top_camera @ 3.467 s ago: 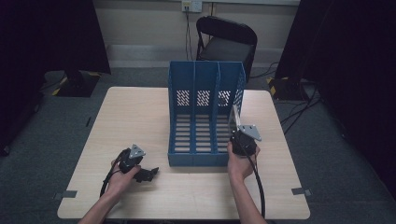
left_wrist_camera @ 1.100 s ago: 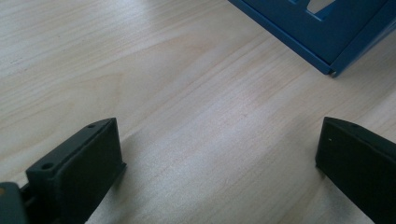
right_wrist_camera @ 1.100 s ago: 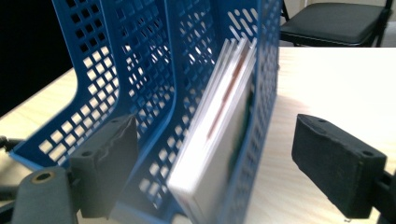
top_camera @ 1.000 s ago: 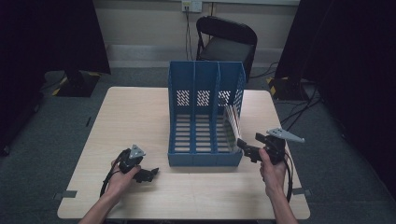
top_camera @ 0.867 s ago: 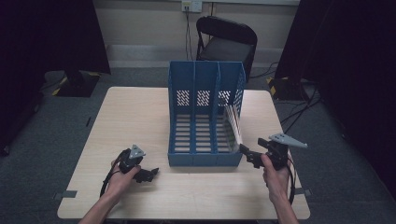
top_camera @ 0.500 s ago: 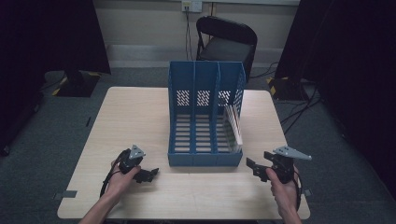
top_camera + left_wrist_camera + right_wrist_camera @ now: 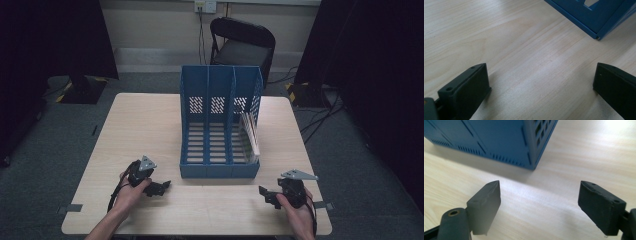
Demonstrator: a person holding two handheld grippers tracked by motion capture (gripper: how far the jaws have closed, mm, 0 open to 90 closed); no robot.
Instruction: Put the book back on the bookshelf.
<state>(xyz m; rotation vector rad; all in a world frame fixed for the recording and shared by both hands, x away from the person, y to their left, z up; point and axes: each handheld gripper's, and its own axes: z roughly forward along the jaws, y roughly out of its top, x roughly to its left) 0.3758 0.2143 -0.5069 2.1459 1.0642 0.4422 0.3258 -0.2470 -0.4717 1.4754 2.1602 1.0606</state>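
Blue file rack (image 7: 220,80) at the middle of the bench (image 7: 145,125), three compartments side by side, tall perforated wall at the far end, low front edge toward the person. In the right compartment, a thin sheaf of papers (image 7: 249,132), on edge and tilted, leaning by the outer wall. Other two compartments showing slotted floors.

Left tool (image 7: 162,187) near the front left of the bench, gripped in the left hand (image 7: 131,192), pointing right and a little toward the rack's near left corner, close to it but apart. From the left gripper view: jaws wide, bare wood between them, nothing held; blue corner of the rack at the upper right, beyond the tips.

Right tool (image 7: 265,194) near the front right of the bench, gripped in the right hand (image 7: 295,212), pointing left, just short of the rack's near right corner and not touching it. From the right gripper view: jaws wide, pale wood between them, nothing held; rack's lower corner with its rows of small slots ahead, upper left.

Both tools low over the bench, well apart from each other, one to each side of the rack's front edge. Papers well clear of both.

Beyond the bench, a dark folding chair (image 7: 242,42) against the wall.
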